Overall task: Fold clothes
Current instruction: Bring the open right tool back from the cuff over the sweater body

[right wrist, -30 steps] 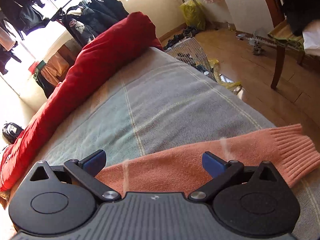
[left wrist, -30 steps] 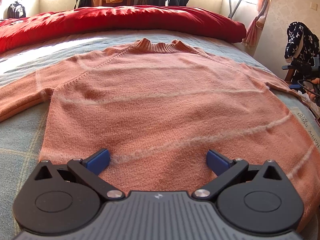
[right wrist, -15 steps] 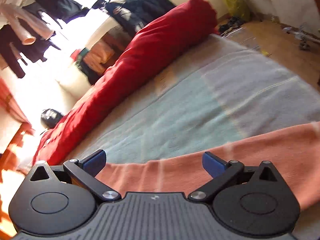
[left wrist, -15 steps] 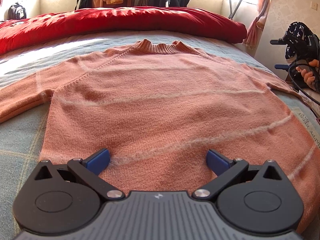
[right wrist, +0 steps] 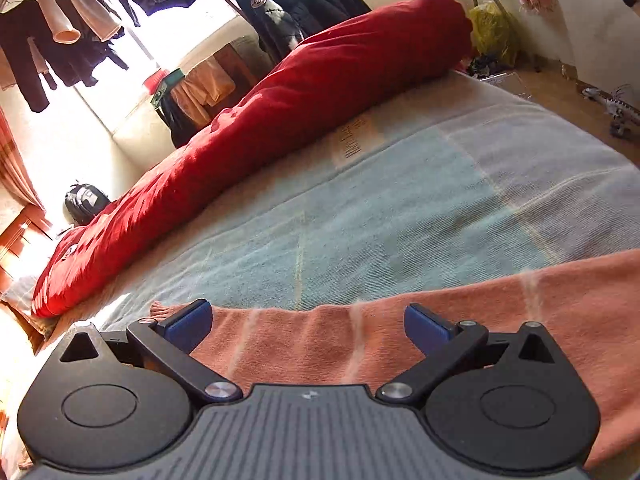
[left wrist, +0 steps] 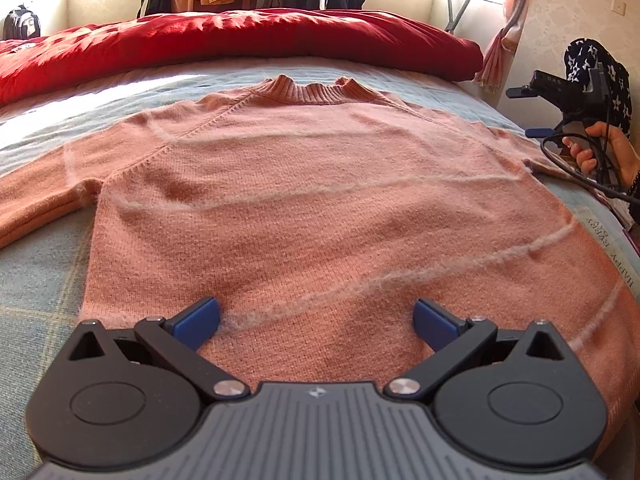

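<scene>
A salmon-pink knit sweater (left wrist: 304,200) with thin pale stripes lies flat on the bed, collar far from me, one sleeve stretched out to the left. My left gripper (left wrist: 316,318) hovers open over the sweater's lower body, its blue pads wide apart with nothing between them. In the left wrist view the right gripper (left wrist: 560,92) shows at the right edge, held by a hand (left wrist: 600,152). In the right wrist view my right gripper (right wrist: 308,320) stands open just above the sweater's right sleeve (right wrist: 400,332), which runs across the frame.
A rolled red duvet (left wrist: 240,44) lies along the far side of the bed. The pale blue checked bedspread (right wrist: 400,208) lies bare beyond the sleeve. Clothes hang on racks (right wrist: 288,0) by the window. The bed's edge and floor (right wrist: 560,96) lie to the right.
The right gripper has swung left along the sleeve; the ribbed cuff has left its view. In the left wrist view it now sits higher and nearer the bed. The left gripper has barely moved.
</scene>
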{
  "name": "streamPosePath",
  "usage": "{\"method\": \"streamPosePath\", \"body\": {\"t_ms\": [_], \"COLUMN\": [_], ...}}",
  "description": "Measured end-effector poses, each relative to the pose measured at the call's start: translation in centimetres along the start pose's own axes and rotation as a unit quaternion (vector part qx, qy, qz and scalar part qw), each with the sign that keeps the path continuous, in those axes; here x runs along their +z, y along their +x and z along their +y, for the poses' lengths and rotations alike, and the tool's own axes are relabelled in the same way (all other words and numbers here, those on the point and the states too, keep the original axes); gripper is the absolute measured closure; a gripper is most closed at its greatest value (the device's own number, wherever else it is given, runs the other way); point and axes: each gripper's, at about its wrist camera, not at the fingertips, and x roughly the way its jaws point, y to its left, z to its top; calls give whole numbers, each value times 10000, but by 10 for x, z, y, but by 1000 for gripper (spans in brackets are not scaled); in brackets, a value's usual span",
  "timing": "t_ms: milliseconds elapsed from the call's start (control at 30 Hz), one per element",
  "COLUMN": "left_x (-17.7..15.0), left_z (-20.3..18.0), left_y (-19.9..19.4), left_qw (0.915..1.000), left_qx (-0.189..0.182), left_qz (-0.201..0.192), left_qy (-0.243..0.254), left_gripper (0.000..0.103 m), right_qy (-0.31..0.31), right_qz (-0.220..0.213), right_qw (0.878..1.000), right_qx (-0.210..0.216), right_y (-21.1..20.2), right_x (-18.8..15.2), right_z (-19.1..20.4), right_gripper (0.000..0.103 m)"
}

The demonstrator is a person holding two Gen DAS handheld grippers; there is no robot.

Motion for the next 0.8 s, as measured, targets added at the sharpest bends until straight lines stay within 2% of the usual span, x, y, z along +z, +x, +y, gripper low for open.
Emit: {"method": "streamPosePath", "body": {"t_ms": [100,133,233,333,433,567,633,733,800], "left_x": [1,1,2,3,5,6,7,8,9], "left_z": [-2,-3,-3,-3,-4,-6,-7,-6,-5], "left_y": [1,1,2,2,2,4,4,5,4], "left_qw": [10000,10000,10000,9999,9999,9997,9995,9995,9995], "left_qx": [45,60,74,83,100,176,218,201,172], "left_qz": [8,16,49,85,134,185,206,242,274], "left_qy": [16,25,42,38,19,-7,-17,-16,-6], "left_gripper": [1,1,1,1,1,1,1,1,1], "right_qy": [599,768,1178,1472,1538,1854,1965,1701,1617], "right_qz": [-177,-295,-279,-422,-808,-756,-665,-781,-928], "right_qw": [9966,9947,9892,9852,9766,9762,9750,9750,9606], "right_qx": [-528,-617,-829,-767,-1271,-836,-795,-1200,-2062], "right_y": [-28,-40,-64,-81,-95,-81,-67,-60,-65], "right_x": [2,0,-12,-13,3,20,22,21,22], "right_z": [-51,-65,-112,-145,-156,-181,-192,-197,-185], "right_gripper": [0,0,0,0,0,0,0,0,0]}}
